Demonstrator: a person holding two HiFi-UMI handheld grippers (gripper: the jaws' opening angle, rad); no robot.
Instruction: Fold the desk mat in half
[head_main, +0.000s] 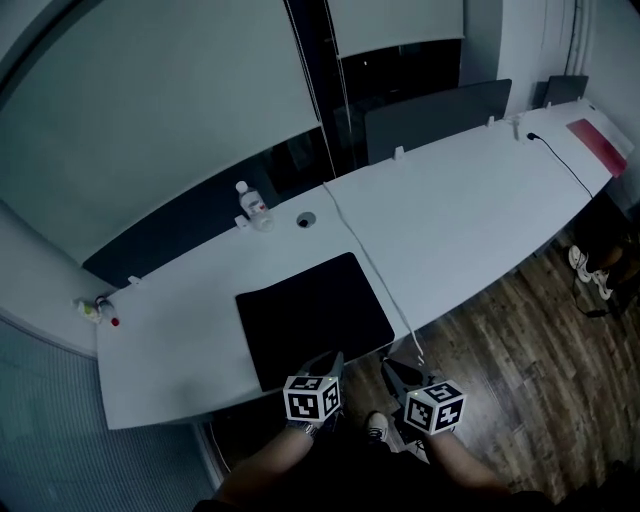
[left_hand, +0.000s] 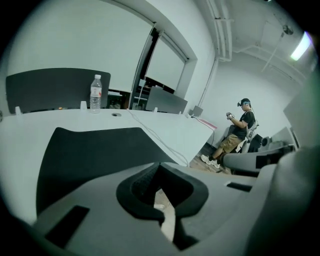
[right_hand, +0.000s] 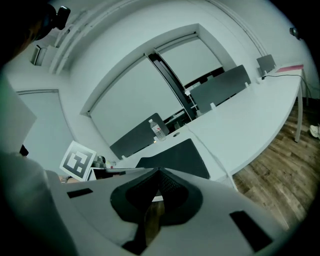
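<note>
A capped bottle (head_main: 252, 205) stands on the desk (head_main: 470, 190). The left gripper (head_main: 330, 362) and right gripper (head_main: 392, 372) are both closed tight and hold nothing — by the black mat (head_main: 312, 315).

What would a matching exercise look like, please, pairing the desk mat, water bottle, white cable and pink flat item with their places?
1 desk mat; 2 water bottle; 3 white cable; 4 pink flat item.
A far right end of the desk; B flat near the front edge; C upright by the back edge; D running alongside the mat.
Pairs: 1-B, 2-C, 3-D, 4-A.
</note>
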